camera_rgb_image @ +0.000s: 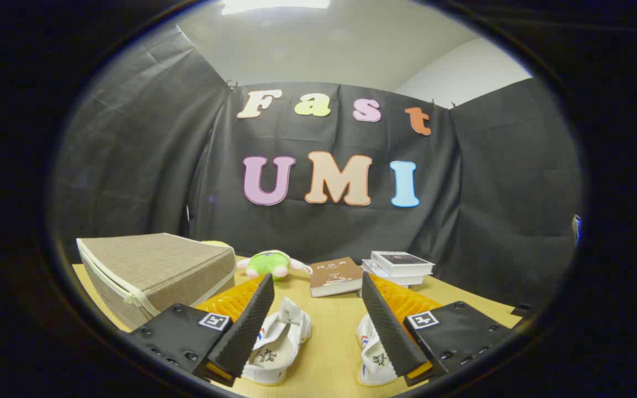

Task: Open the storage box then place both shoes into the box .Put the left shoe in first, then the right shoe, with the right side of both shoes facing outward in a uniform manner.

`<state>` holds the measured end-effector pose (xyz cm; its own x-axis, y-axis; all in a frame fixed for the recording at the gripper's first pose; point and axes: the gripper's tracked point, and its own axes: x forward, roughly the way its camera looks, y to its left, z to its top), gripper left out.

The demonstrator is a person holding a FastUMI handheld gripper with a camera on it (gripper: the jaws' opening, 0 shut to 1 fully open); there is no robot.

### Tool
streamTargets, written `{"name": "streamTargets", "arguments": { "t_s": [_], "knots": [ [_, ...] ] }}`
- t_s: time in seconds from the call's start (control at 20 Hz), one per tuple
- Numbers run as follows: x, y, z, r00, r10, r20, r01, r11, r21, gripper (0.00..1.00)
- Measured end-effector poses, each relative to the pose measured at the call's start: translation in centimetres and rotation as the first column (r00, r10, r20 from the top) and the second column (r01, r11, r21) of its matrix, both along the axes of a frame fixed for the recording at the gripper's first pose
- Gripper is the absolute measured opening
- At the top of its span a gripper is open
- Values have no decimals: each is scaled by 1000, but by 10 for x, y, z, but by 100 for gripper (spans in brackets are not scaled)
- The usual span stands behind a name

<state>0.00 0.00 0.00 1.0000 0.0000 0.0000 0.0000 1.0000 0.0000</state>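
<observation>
Shoes (277,342) lie below the wide-spread claw (318,293).

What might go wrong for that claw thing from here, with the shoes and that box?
The claw is open and holds nothing. Three risks I see:
1. The storage box is still closed; its zipped lid may be fiddly, and the box could slide on the table.
2. The two white shoes look alike, so the wrong one could go in first.
3. The plush toy and books sit just beyond and could get knocked.
</observation>
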Motion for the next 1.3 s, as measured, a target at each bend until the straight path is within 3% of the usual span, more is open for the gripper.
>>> {"name": "streamTargets", "arguments": {
  "t_s": [0.5,1.0,1.15,1.3],
  "knots": [
    [-4,1,7,1000,1,15,-2,1000,17,100],
    [-14,1,33,997,-1,73,-8,992,123,100],
    [-22,13,62,989,37,146,-66,978,199,100],
    [-34,35,87,965,113,236,-193,917,350,99]
  ]
}}
